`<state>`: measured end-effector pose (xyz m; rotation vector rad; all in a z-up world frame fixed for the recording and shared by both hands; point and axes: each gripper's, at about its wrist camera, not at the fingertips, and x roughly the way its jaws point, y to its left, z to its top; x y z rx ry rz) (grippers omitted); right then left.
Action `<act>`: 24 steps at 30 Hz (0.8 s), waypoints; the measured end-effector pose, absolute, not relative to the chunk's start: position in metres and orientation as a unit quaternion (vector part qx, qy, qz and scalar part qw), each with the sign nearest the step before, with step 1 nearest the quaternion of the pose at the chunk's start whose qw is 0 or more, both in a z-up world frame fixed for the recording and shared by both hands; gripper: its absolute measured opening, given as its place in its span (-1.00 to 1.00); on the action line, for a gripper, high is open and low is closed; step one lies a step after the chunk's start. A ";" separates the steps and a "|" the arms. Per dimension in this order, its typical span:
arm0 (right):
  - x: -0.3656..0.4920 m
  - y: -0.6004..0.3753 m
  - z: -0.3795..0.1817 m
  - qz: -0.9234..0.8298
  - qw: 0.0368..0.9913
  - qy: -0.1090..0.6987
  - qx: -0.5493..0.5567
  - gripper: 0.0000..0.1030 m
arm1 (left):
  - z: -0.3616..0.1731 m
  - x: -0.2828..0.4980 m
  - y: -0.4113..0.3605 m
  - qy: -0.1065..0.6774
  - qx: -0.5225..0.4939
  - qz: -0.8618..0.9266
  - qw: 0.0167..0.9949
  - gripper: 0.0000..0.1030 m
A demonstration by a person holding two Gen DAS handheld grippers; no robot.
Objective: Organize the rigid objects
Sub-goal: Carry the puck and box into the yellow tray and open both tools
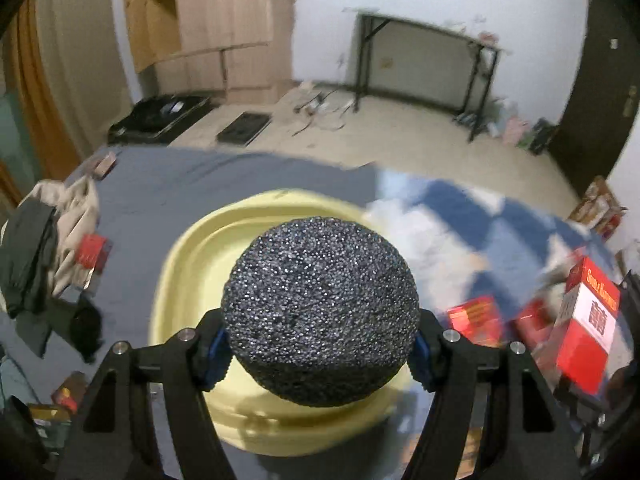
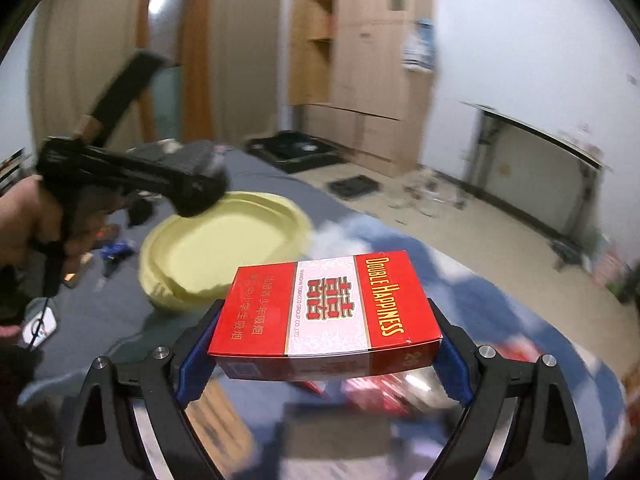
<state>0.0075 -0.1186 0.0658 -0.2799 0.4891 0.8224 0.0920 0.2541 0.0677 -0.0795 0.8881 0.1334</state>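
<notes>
Left claw (image 1: 320,354): blue pads clamped on either side of a black foam ball (image 1: 320,312), speckled and rough, which fills the span between the fingers and bulges forward past the tips. Directly beyond and beneath the ball sits a pale yellow dish (image 1: 188,256), its rim showing on the left and along the bottom edge. The dish rests on a grey bedsheet (image 1: 200,172). To the right of the claw lies a blue and white patterned blanket (image 1: 448,208) with red packs (image 1: 474,320) scattered on it, blurred. Left of the claw, a heap of clothes (image 1: 48,248) on the sheet.

Right claw (image 2: 320,354): blue pads clamped on the two short ends of a red cigarette box (image 2: 326,314), held flat, face up, lettering "Double Happiness" legible along its right side. Ahead and to the left of this claw, the same yellow dish (image 2: 224,248), apart from the box. Above the dish's far-left rim hovers the other gripper, blurred, ball (image 2: 200,196) at its nose, with a hand (image 2: 28,220) wrapped around its grip at the left edge.

Far field from both claws: cream floor (image 1: 420,136) with litter, a black flat case (image 1: 160,116), a wooden wardrobe (image 2: 368,68), a black-framed folding table (image 1: 424,64) against the white wall.
</notes>
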 end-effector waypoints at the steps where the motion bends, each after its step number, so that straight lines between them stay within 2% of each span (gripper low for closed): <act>1: 0.010 -0.100 0.064 0.408 0.871 0.237 -0.139 0.77 | 0.057 0.094 0.266 0.436 -0.044 0.074 0.896 0.37; 5: 0.022 -0.010 0.037 0.447 0.836 0.266 -0.174 0.77 | 0.011 0.102 0.304 0.468 -0.070 0.112 0.874 0.37; 10: 0.045 0.060 -0.007 0.461 0.811 0.304 -0.194 0.77 | -0.018 0.111 0.321 0.499 -0.085 0.106 0.856 0.38; 16: 0.064 0.109 -0.037 0.458 0.788 0.323 -0.255 0.77 | -0.043 0.117 0.323 0.510 -0.086 0.113 0.848 0.38; 24: 0.083 0.136 -0.049 0.454 0.784 0.341 -0.250 0.79 | -0.053 0.114 0.330 0.498 -0.121 0.119 0.851 0.42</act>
